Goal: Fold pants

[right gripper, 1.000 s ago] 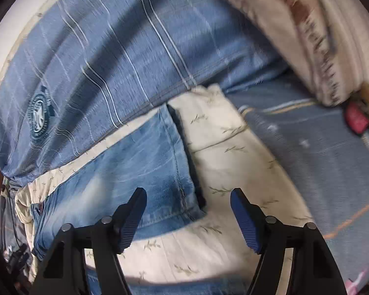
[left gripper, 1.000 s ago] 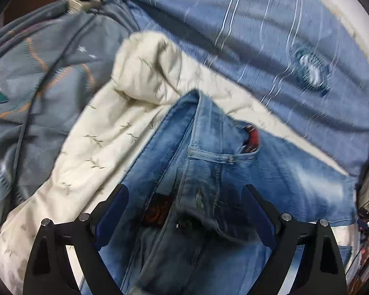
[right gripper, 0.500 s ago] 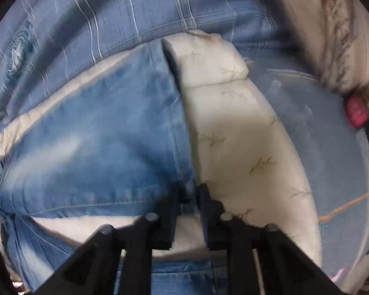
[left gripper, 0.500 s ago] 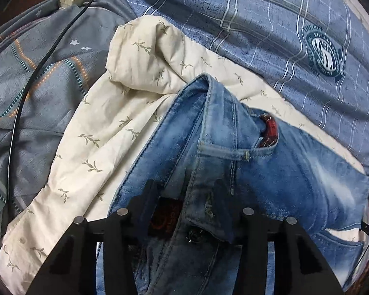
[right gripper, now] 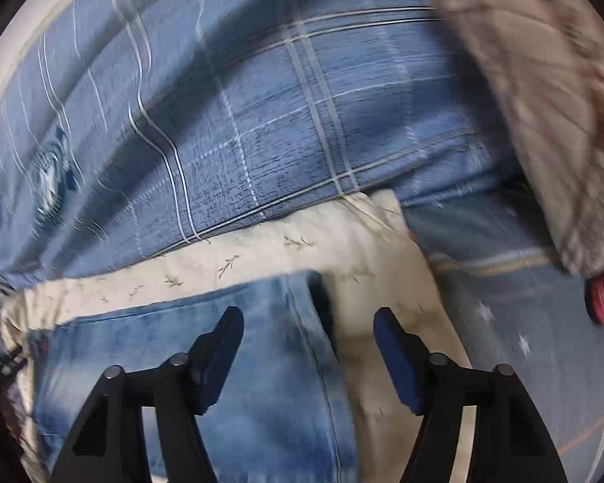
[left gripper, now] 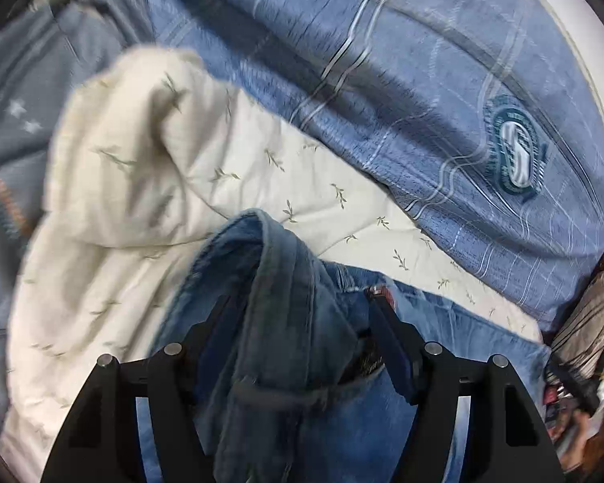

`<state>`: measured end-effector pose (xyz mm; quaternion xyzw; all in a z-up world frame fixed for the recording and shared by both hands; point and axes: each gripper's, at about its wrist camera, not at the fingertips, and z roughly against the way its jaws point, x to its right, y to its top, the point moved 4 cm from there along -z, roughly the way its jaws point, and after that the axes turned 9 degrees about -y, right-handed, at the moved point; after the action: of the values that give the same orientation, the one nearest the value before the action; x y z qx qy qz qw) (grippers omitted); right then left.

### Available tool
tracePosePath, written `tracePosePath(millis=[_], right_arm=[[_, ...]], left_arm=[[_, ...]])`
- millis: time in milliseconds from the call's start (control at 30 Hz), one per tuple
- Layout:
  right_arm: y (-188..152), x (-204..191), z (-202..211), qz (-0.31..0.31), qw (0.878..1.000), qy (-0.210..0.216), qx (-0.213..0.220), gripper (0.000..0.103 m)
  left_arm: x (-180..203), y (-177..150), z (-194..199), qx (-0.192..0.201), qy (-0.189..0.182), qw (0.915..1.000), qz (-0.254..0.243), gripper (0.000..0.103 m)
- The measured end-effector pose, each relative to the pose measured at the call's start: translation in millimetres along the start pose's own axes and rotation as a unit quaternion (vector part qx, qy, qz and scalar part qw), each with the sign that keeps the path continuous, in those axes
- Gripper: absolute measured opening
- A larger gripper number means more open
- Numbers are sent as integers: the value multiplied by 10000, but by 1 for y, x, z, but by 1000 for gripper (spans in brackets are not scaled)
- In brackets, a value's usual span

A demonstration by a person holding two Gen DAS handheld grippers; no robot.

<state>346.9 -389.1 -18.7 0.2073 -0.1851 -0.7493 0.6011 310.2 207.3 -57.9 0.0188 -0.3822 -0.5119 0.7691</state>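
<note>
Both hand-held grippers reopened; jeans (left gripper: 286, 322) waistband bunched

Bed (left gripper: 40, 80) covered by grey-blue sheet with small white stars and orange line, seen at left of left wrist view, at right of right wrist view. Cream quilt (left gripper: 149, 185) with small leaf sprigs lies across bed, one end bunched into hump. Blue plaid duvet (left gripper: 382, 92) with round teal emblem (left gripper: 513, 161) lies along far edge of bed, overlapping quilt. Blue jeans (right gripper: 261, 342) lie on quilt, hem end flat. Beige quilted bedding (right gripper: 543, 100) at far right corner, blurred.
</note>
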Motion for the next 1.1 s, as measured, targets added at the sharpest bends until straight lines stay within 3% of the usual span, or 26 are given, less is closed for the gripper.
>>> tracePosePath(millis=[200,433,467,600,633,667,700,800,833,867,933,1100], right_arm=[[-1,-12,-25,56,9999,-62,-152,64],[3,-13,-36,137,9996,-153,-202,39],[2,-12,-36,137,9995,-185,-217,38],[2,-10,-41,167,9991,-97,-369,39],[4,-7,-38,83,9995,-58,-292,42],[6,-4,-38,-1,9996,-19,-267,56],[8,-1,-37,-112,9996,-10,-245,61],[14,0,-42,-219,9995,-24,-237,62],[14,-2,-45,-166,9995,-44,-261,60],[15,-5,-47,-118,9996,-69,-260,40],[15,-7,-44,-88,9997,-195,-128,23],[16,-15,-18,31,9994,-300,145,19]], left_arm=[[-12,12,-23,-194,-95,9987,467,68],[-13,14,-37,-260,174,9990,312,20],[-12,13,-39,-271,232,9990,269,19],[-11,10,-46,-343,401,9984,196,19],[-11,10,-46,-332,402,9984,197,19],[-11,10,-47,-342,398,9984,215,19],[-11,9,-47,-356,397,9983,233,19],[-11,9,-51,-343,356,9984,290,20],[-11,10,-52,-346,365,9983,293,21],[-11,10,-52,-333,397,9983,263,21],[-5,10,-50,-279,501,9983,83,18],[11,10,-27,41,575,9983,-128,14]])
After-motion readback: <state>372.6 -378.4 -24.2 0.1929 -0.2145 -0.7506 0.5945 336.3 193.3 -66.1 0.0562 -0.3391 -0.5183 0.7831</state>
